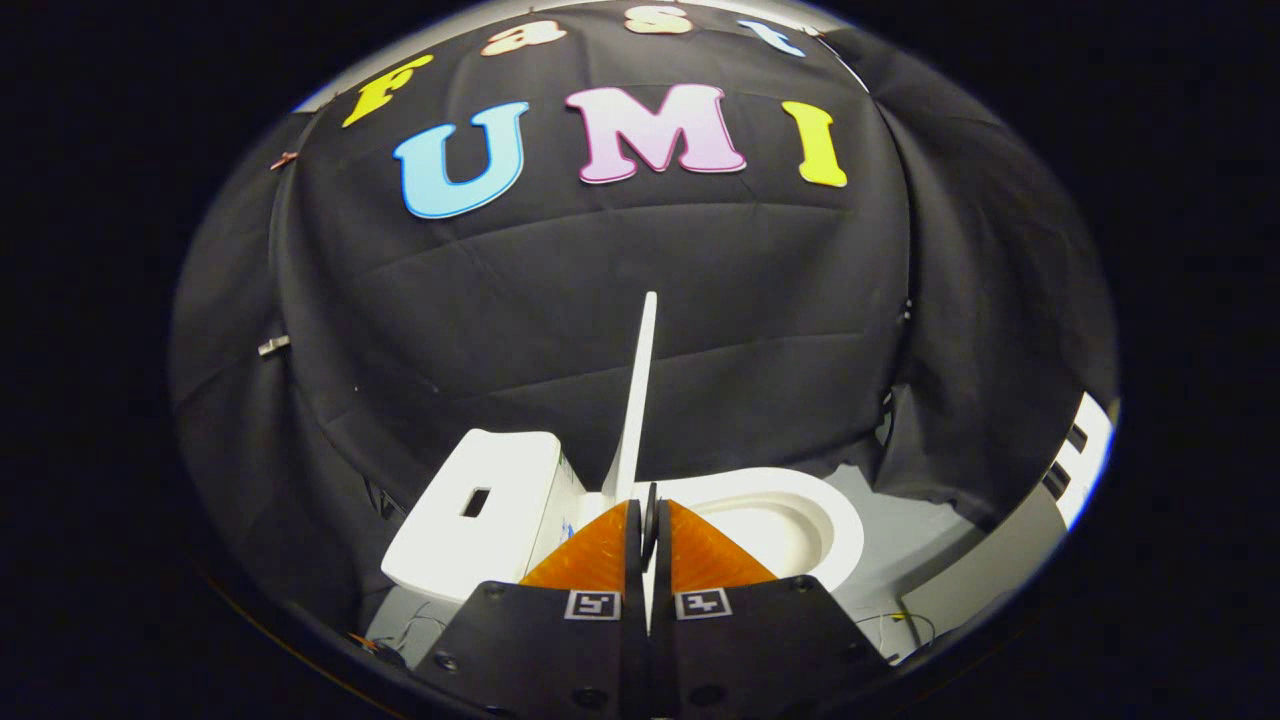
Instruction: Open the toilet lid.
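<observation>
A small white toilet stands just beyond my fingers, seen from the side. Its lid (640, 400) is raised upright and shows edge-on as a thin white blade rising from the fingertips. My gripper (648, 518) is shut on the lid's lower edge, and a white strip of the lid shows between the two fingers. The seat ring and bowl (800, 515) lie uncovered to the right of the lid. The white tank (480, 510), with a dark rectangular slot in its top, stands to the left.
The toilet rests on a grey floor (900, 545). A pale panel (1000, 570) leans at the right, near the booth's black cloth wall. Thin wires (905, 620) lie on the floor by the right finger.
</observation>
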